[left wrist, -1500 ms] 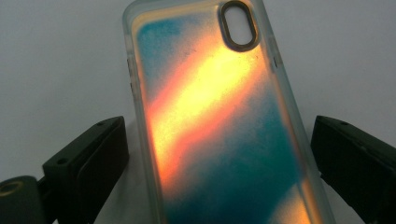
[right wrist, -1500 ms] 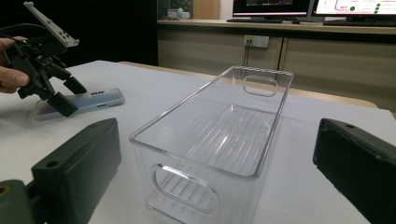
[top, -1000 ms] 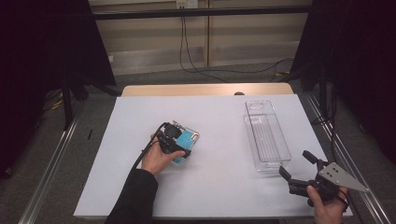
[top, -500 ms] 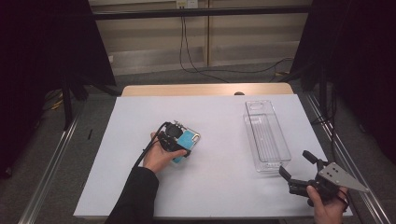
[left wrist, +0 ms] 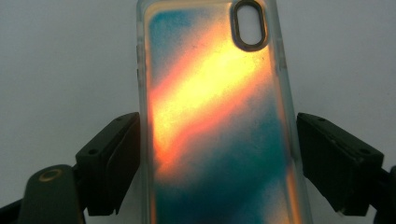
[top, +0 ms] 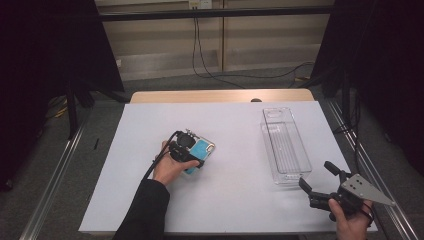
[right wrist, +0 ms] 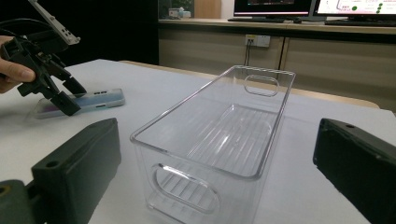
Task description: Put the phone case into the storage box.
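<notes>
A phone case [top: 201,151] lies flat on the bench [top: 240,125], left of centre. The left hand-held gripper [top: 186,150] sits over its near end, a jaw at each side. An empty bin [top: 285,145] stands well apart to the right. The right hand-held gripper [top: 320,181] hovers just near of the bin, at the bench's near right corner.

Overhead view of table [top: 240,210]; two low, close gripper-mounted views.

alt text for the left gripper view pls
A phone case with a teal and orange gradient lies flat on the white table between the left gripper's two black jaws, which have just been closing; a slim gap shows at the right jaw. The case's oval camera cutout points away.
</notes>
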`<state>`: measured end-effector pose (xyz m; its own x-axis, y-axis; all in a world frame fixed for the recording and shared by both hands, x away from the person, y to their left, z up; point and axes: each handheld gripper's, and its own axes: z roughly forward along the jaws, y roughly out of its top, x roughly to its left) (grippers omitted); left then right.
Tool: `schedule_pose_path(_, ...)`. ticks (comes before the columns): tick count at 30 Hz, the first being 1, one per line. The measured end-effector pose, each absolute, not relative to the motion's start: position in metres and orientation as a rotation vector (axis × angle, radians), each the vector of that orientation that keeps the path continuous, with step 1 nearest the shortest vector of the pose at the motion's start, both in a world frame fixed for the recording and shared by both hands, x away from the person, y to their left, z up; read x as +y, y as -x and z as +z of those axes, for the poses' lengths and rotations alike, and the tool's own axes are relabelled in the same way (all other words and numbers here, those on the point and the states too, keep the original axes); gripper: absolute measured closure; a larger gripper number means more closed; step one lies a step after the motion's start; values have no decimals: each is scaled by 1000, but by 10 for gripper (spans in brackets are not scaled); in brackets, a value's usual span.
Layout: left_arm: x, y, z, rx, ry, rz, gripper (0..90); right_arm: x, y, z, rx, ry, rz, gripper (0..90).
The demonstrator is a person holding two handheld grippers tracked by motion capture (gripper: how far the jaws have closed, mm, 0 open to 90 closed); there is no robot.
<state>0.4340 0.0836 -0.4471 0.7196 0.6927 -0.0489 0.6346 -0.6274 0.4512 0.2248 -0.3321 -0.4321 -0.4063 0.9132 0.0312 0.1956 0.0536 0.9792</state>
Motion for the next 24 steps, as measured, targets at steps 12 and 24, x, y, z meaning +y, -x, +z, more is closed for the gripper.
schedule_pose_path(12,86,-430,-447,1012,-2454,195,169,-332,-224,-432,1678,-1125,1401,2)
schedule_pose_path(24,91,-424,-435,994,-2388,279,169,-332,-224,-432,1677,-1125,1400,2)
